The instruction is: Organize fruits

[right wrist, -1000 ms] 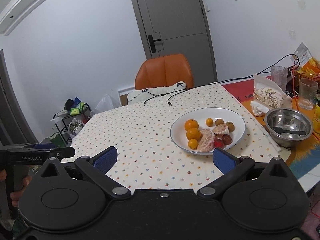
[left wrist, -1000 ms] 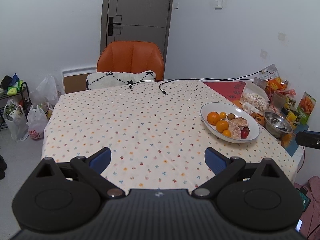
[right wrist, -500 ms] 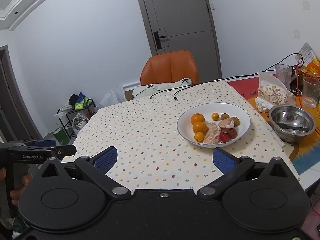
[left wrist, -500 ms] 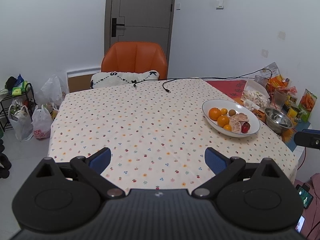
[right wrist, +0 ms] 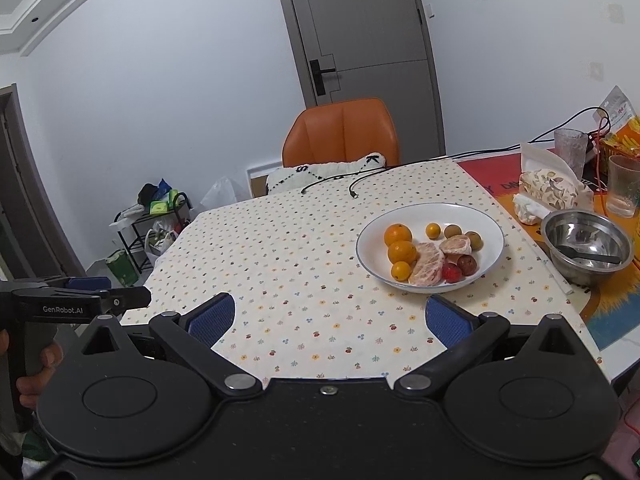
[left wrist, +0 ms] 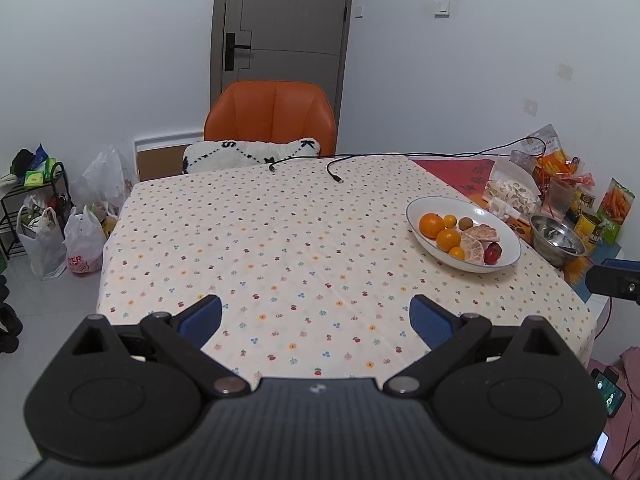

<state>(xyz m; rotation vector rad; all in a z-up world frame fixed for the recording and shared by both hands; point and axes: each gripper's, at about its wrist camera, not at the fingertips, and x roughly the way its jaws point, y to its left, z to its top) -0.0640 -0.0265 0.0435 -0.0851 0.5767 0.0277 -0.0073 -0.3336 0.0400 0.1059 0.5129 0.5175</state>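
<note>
Left gripper (left wrist: 316, 314) and right gripper (right wrist: 330, 318) hovering with fingers spread wide and empty, white plate (right wrist: 490, 226) of fruit sitting on counter (right wrist: 280, 248) ahead-right of both.

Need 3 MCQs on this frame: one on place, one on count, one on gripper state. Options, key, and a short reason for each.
1. Where does the steel bowl stand relative to the white plate in the right wrist view?
A. to its right
B. to its left
C. stacked on it

2. How many oranges lie on the plate?
A. one
B. four
C. seven

3. What state is the right hand-held gripper in?
A. shut on an orange
B. shut on the plate
C. open, holding nothing

Key:
1 A, the bowl sits on the table past the plate's right rim.
2 B, two larger oranges and two smaller ones show, beside peeled segments and small brown and red fruit.
3 C, its blue pads stand wide apart over bare tablecloth; the left hand-held gripper is open too.
</note>
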